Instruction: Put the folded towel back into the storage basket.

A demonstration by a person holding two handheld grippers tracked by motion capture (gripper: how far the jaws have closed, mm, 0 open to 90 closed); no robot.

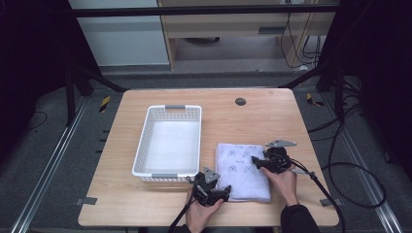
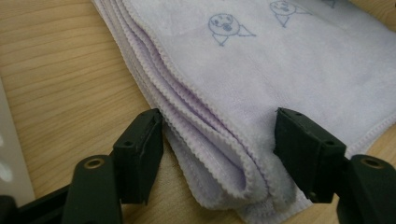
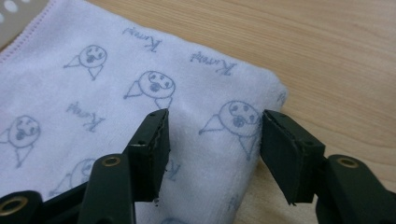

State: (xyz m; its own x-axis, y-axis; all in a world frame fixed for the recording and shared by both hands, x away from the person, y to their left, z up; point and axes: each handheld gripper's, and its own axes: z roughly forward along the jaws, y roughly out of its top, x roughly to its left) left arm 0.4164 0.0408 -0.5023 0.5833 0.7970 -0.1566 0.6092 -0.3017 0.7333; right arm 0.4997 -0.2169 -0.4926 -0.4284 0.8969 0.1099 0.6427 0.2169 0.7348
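The left gripper (image 1: 221, 193) sits at the towel's (image 1: 243, 170) near-left corner, roughly at 6 o'clock on the table (image 1: 272, 111), held in the person's left hand (image 1: 201, 213). In the left gripper view (image 2: 219, 154) its jaws stand fairly wide, one on each side of the towel's folded corner, with the stacked lavender hems running between them. The left jaw is right against the folded edge and the right jaw rests at the cloth's top face; whether the pads press is hard to tell, and the cloth looks unsqueezed, so the grip reads as open around the corner.

The right gripper (image 1: 256, 162) lies at the towel's right edge, toward 4 o'clock, with the right hand (image 1: 284, 182) behind it and its cable trailing off to the right. In the right gripper view (image 3: 215, 140) its jaws are partly open over the towel's printed face, straddling a cartoon figure near the folded edge. The cloth under them lies flat and is not pinched.

The towel is folded into a rectangle, flat on the table at about 5 o'clock. Just to its left, at about 8 o'clock, stands a white basket (image 1: 145, 141); the two are near but apart.
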